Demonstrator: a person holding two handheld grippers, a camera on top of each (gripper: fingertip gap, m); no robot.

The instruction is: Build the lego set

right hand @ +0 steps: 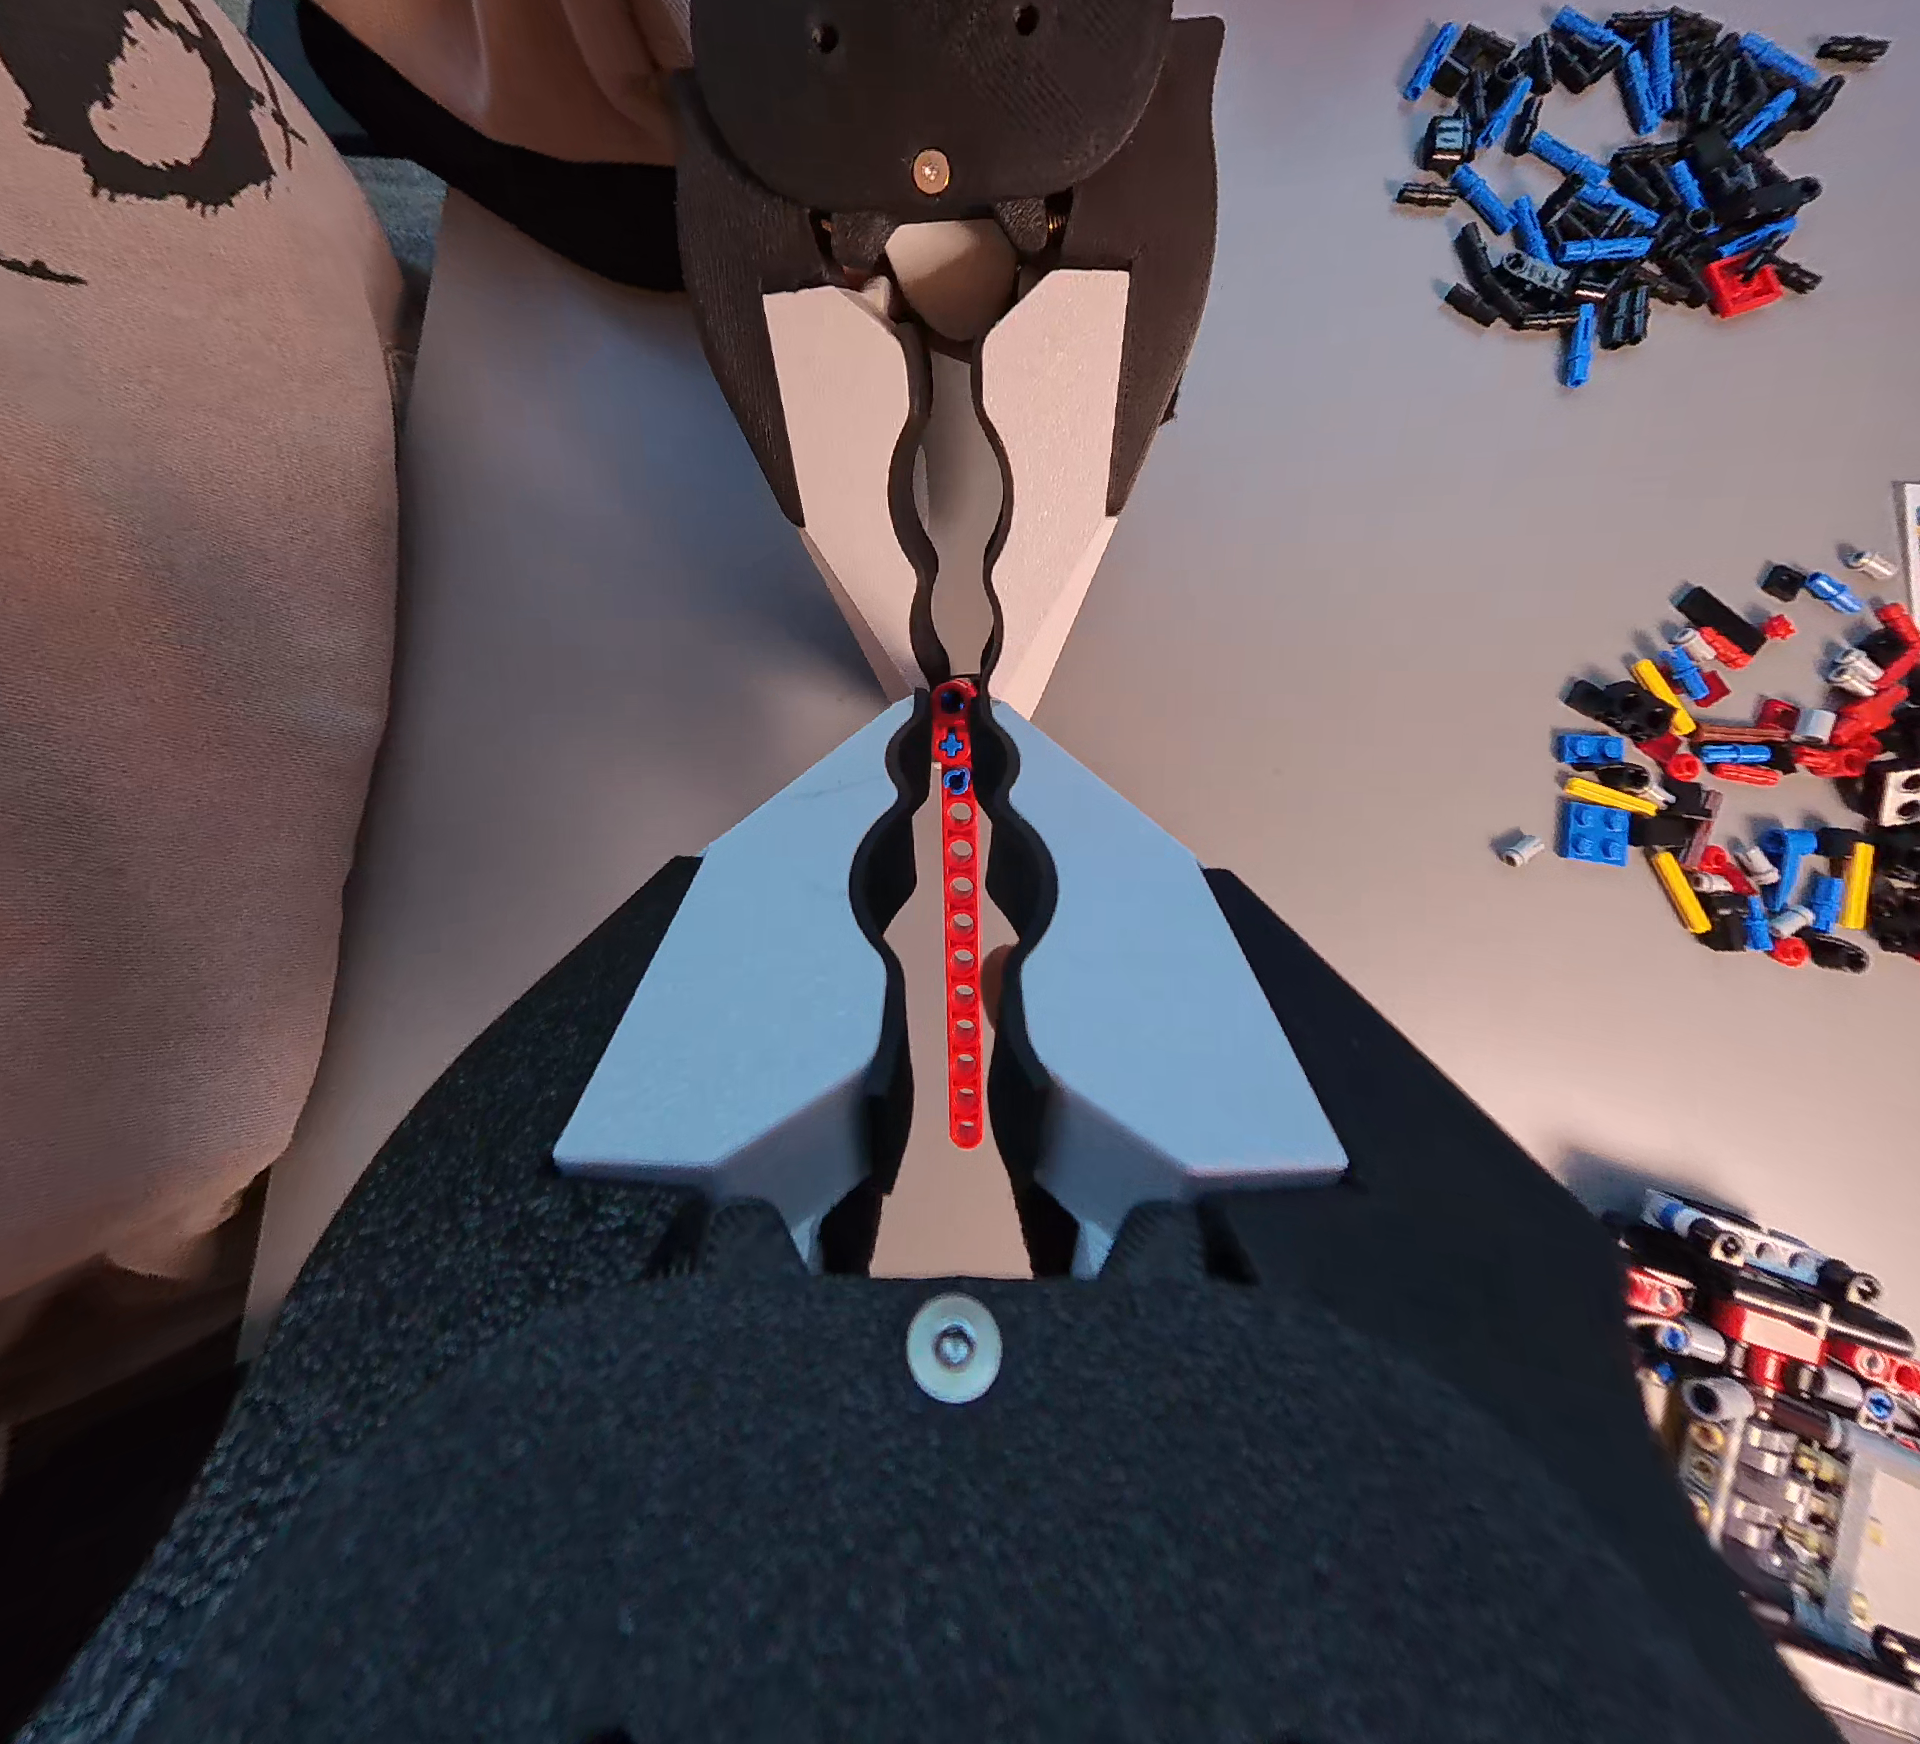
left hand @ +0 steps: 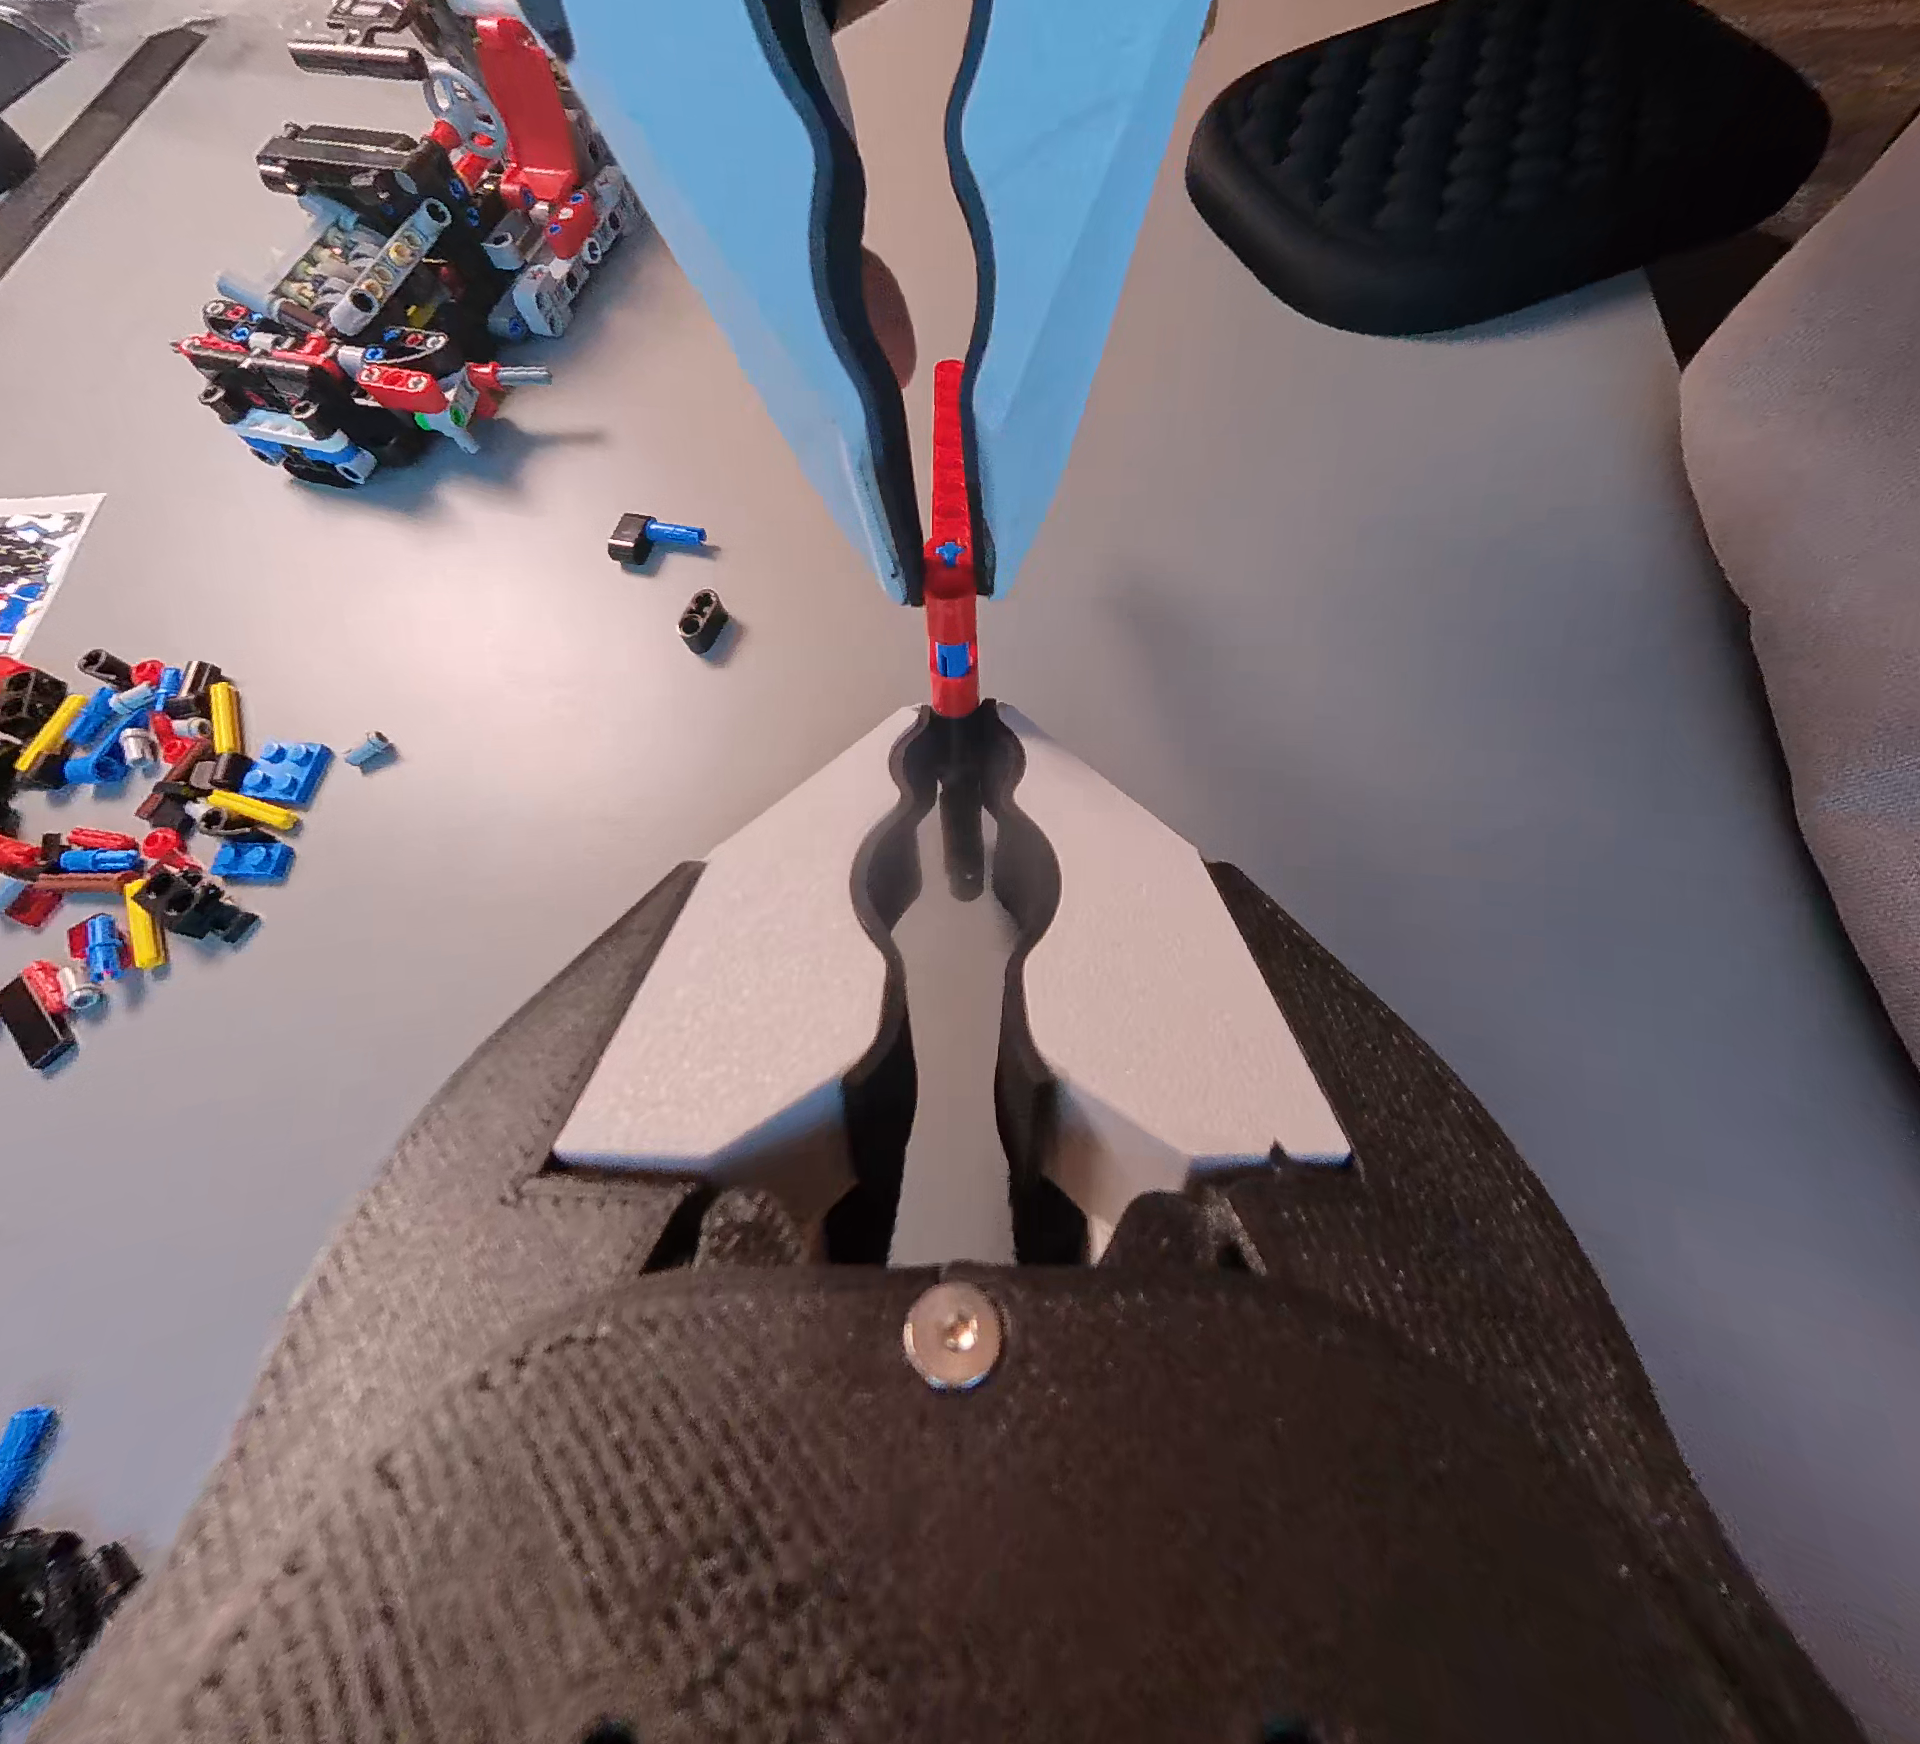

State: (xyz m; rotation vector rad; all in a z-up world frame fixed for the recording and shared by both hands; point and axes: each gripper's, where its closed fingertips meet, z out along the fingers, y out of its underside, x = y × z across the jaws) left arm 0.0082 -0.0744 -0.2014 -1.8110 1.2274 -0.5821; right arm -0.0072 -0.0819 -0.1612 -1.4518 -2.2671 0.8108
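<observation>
My left gripper is shut on a black pin that carries a short red connector with a blue insert. My right gripper, with pale blue fingers, is shut on a long red beam with holes. The two grippers meet tip to tip above the grey table. The red connector sits at the end of the long red beam, by its blue pins. The right gripper comes in from the top of the left wrist view. The left gripper comes in from the top of the right wrist view.
A part-built model stands to one side. Loose mixed pieces and a pile of black and blue pins lie nearby. Two small black pieces lie alone. A black chair seat is beyond the table edge. A person's clothing is close. There is about 4 cm between the tips of the two grippers. The part-built model is about 25 cm from both grippers' fingertips. My left wrist view looks at it from another angle.
</observation>
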